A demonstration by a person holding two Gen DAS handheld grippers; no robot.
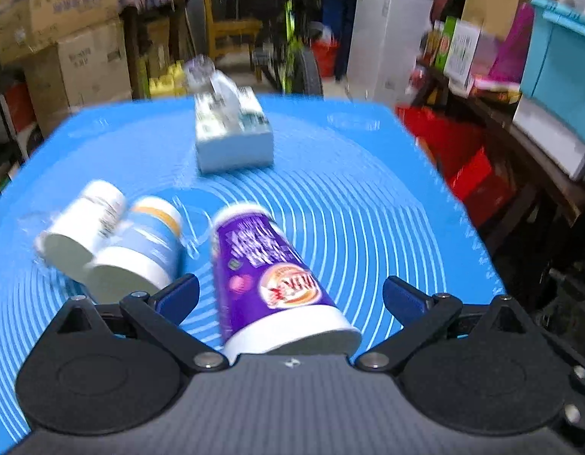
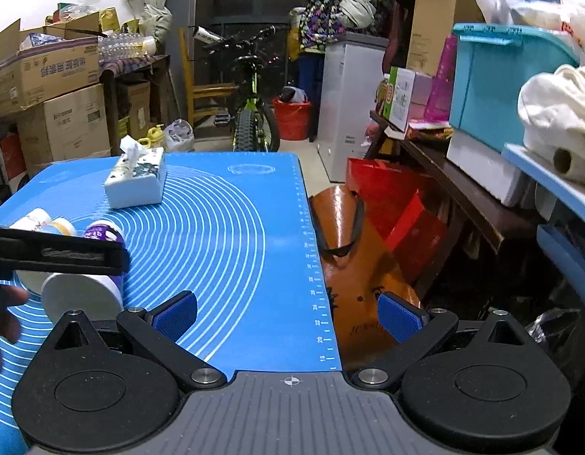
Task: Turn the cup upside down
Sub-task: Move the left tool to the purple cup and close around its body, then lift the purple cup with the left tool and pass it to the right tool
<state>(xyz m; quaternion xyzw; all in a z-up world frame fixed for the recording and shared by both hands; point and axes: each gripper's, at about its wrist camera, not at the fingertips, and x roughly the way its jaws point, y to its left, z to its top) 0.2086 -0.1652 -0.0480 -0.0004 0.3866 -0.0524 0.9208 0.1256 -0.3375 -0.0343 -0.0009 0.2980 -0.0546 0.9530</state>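
Note:
A purple paper cup (image 1: 265,280) lies on its side on the blue mat (image 1: 368,208), its white open rim toward my left gripper (image 1: 290,299). The left gripper is open, its blue pads either side of the cup's wide end without touching it. Two more cups, a white one (image 1: 83,223) and a blue-and-white one (image 1: 140,250), lie on their sides just left of it. My right gripper (image 2: 288,314) is open and empty over the mat's right edge. In the right wrist view the purple cup (image 2: 91,284) sits far left, partly hidden behind the left gripper's black finger (image 2: 57,252).
A white tissue box (image 1: 233,131) stands at the back of the mat, also in the right wrist view (image 2: 135,180). Beyond the mat's right edge lie an orange bag (image 2: 353,265) and a cluttered shelf (image 2: 463,189). Boxes and a bicycle stand behind the table.

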